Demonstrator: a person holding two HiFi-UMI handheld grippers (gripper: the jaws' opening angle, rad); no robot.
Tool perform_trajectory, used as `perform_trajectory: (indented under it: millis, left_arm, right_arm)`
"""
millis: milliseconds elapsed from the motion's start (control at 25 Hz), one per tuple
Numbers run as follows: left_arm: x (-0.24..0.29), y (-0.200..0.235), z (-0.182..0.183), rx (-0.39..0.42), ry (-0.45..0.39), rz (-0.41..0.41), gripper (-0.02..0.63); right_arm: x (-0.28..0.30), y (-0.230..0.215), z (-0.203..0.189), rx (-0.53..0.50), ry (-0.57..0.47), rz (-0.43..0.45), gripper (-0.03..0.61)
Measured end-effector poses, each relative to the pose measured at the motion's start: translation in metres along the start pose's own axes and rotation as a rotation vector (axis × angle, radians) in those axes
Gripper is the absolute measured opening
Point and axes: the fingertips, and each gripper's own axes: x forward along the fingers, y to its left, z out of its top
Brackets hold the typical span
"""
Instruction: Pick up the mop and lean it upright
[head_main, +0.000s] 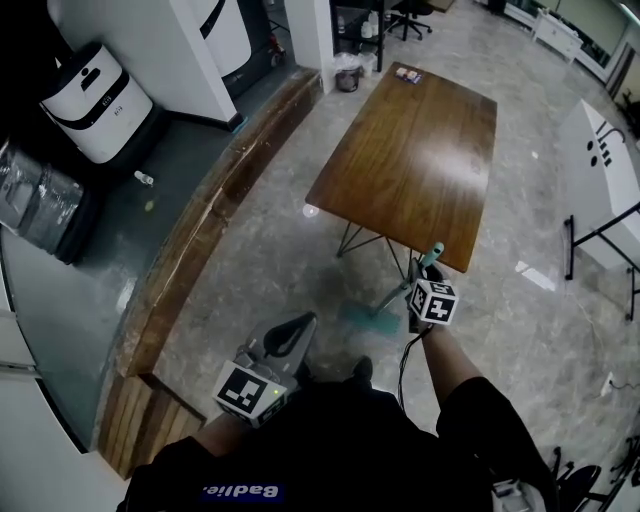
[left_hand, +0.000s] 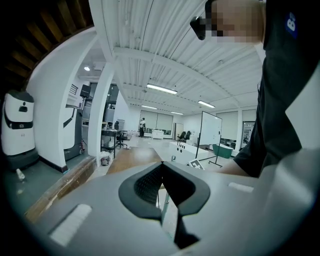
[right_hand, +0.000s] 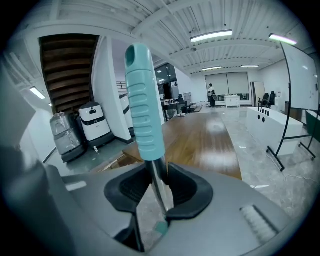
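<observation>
The mop's teal grip rises on a thin metal shaft between the jaws of my right gripper, which is shut on that shaft just below the grip. In the head view the mop slants up from its teal head on the floor to the right gripper, close to the near corner of the wooden table. My left gripper hovers lower left, away from the mop. Its jaws meet at the tips, with nothing held.
A long wooden kerb runs along the left, with a white robot unit and a water dispenser behind it. A whiteboard on a stand is at the right. Polished stone floor lies between kerb and table.
</observation>
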Motion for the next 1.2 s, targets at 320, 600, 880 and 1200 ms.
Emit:
perform_trajectory:
  millis: [320,600,880,1200]
  left_arm:
    - [-0.001,0.001,0.008,0.001,-0.042,-0.035,0.02]
    - [-0.001,0.004,0.011,-0.007,-0.068,-0.047,0.02]
    - [-0.005,0.004,0.016,-0.005,-0.091,-0.061,0.02]
    - [-0.006,0.002,0.016,-0.01,-0.116,-0.069,0.02]
  right_arm:
    - [-0.031,0.033,0.033,-0.055,-0.09,0.046,0.112]
    - [-0.06,0.066,0.079,-0.084,-0.194,0.107,0.112]
    - [-0.086,0.101,0.111,-0.093,-0.275,0.187,0.11]
    - [-0.114,0.133,0.122,-0.099,-0.314,0.269,0.107]
